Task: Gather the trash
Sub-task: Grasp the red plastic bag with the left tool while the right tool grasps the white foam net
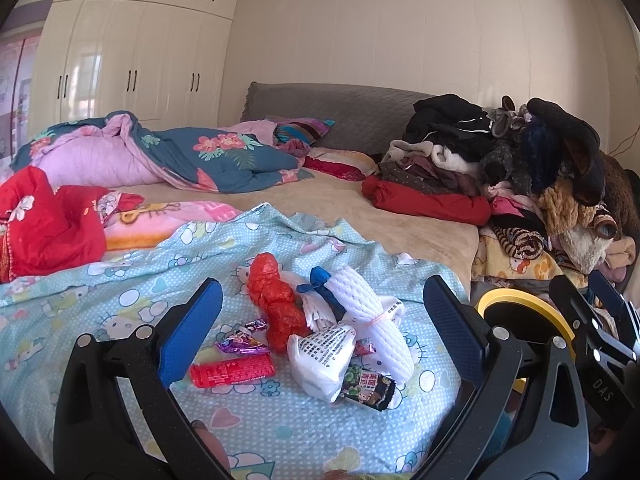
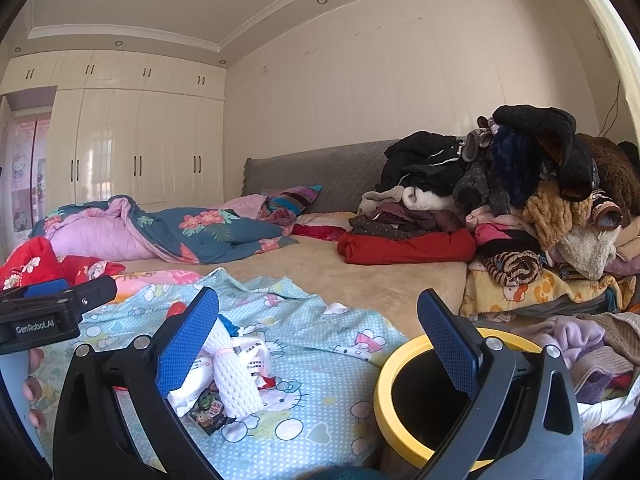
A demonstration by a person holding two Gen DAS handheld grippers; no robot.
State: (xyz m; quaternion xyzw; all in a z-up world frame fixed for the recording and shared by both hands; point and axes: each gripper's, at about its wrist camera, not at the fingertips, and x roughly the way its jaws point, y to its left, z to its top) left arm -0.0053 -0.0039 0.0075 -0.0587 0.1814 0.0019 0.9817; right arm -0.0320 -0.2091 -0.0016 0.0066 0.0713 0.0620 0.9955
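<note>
A heap of trash lies on the light blue cartoon sheet (image 1: 132, 280): a crumpled red plastic bag (image 1: 272, 300), white foam fruit nets (image 1: 376, 320) with a blue scrap (image 1: 318, 280), a white printed bag (image 1: 324, 360), a red tube wrapper (image 1: 232, 372), a purple candy wrapper (image 1: 240, 340) and a dark snack packet (image 1: 368, 390). My left gripper (image 1: 320, 312) stands open over the heap, holding nothing. My right gripper (image 2: 320, 328) is open and empty, between the foam nets (image 2: 234, 380) and a yellow-rimmed black bin (image 2: 404, 400). The bin (image 1: 516, 316) shows at the right in the left wrist view.
A tall pile of clothes (image 2: 520, 200) fills the bed's right side, with more clothes (image 2: 580, 344) beyond the bin. Quilts (image 1: 160, 152) and red fabric (image 1: 44, 220) lie at the left. A grey headboard (image 1: 340, 108) and cream wardrobes (image 1: 132, 52) stand behind.
</note>
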